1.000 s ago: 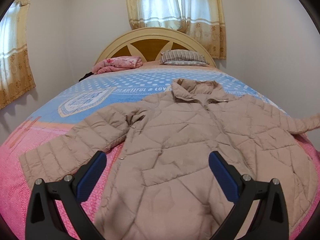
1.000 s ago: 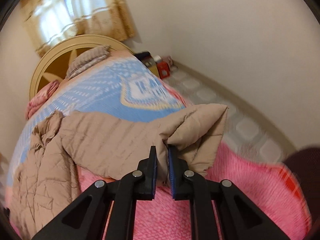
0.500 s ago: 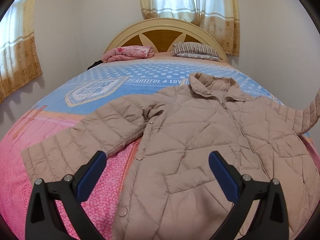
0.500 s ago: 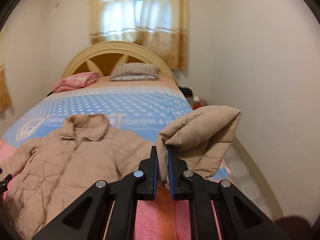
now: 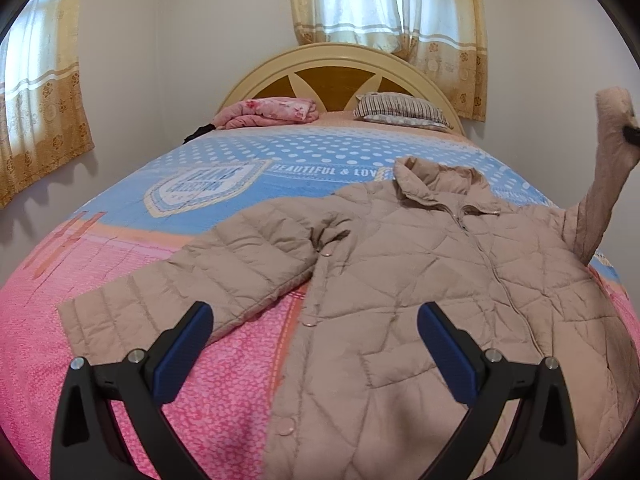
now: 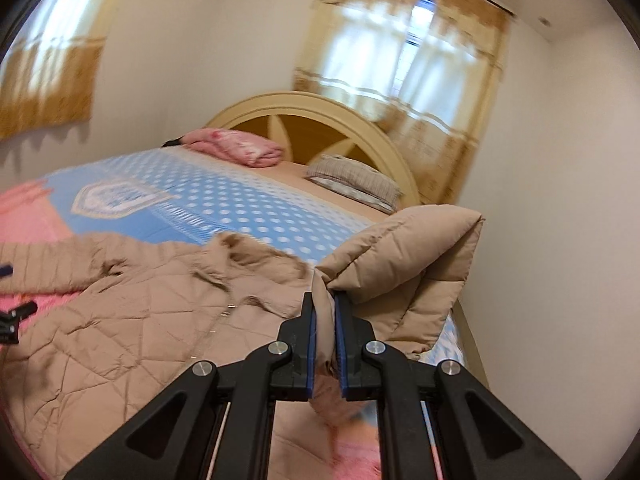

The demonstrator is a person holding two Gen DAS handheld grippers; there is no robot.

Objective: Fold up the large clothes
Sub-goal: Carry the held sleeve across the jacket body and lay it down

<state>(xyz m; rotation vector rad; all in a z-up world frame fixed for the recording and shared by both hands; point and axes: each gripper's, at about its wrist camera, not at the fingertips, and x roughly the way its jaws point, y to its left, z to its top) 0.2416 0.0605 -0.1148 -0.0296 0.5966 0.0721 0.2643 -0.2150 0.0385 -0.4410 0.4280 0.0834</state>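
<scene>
Early in the fold. Beige quilted jacket (image 5: pixel 420 280) lies front-up, zipped, spread flat across the bed (image 5: pixel 120 320), collar toward the headboard (image 5: pixel 336 68). Right claw (image 6: pixel 324 304) is clamped on the cuff end of the right sleeve (image 6: pixel 412 256), lifted clear of the bed; in the left wrist view that sleeve (image 5: pixel 600 184) stands up at the far edge. Looks like the first sleeve-in fold, in progress, not laid down yet. Left claw (image 5: pixel 316 340) hangs wide open above the hem area, holding nothing. Left sleeve (image 5: pixel 192 284) still stretched out flat on the pink part of the bedspread. Remaining, by my read: lay right sleeve across chest, same for left, then fold body.
</scene>
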